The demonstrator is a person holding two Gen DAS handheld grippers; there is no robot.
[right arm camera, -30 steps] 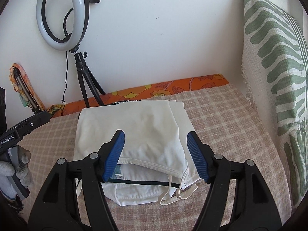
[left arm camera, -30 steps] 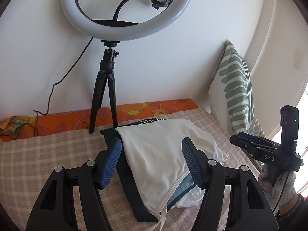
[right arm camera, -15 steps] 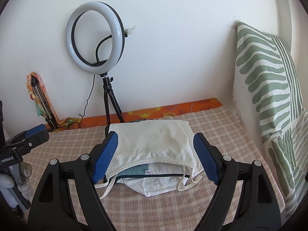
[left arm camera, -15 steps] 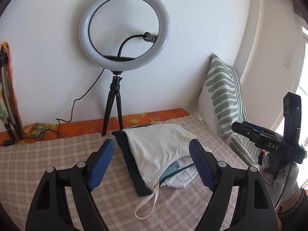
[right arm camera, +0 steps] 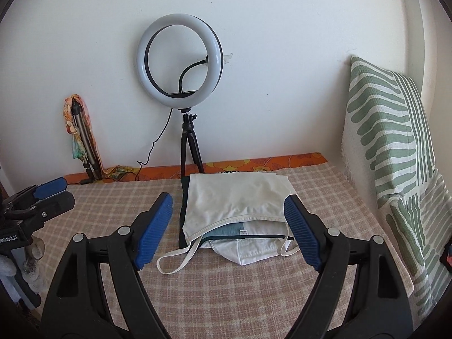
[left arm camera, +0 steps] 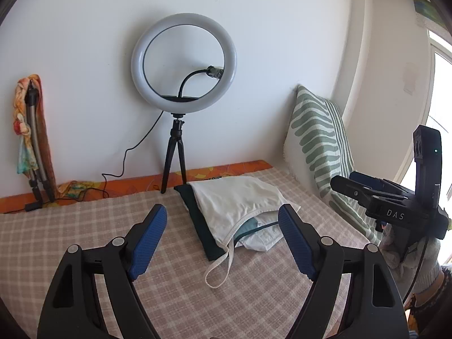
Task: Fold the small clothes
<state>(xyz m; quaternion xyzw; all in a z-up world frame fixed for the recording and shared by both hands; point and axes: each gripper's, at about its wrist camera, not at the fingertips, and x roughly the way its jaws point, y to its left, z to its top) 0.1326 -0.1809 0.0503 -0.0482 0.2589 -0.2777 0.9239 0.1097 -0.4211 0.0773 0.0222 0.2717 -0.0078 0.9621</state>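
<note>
Left wrist view: the left gripper (left arm camera: 221, 236) is hanging released and empty short of the clothes (left arm camera: 236, 207), which are lying stacked in front of the ring light (left arm camera: 183, 63), probably so the pile can rest undisturbed. The right gripper (left arm camera: 367, 189) is hovering off to the side, by the pillow (left arm camera: 319, 141).

Right wrist view: the right gripper (right arm camera: 227, 227) is likewise spread wide, holding nothing. The clothes (right arm camera: 237, 197) are sitting folded before the ring light (right arm camera: 180, 56), one strap (right arm camera: 180, 257) trailing loose onto the blanket (right arm camera: 226, 296).
</note>
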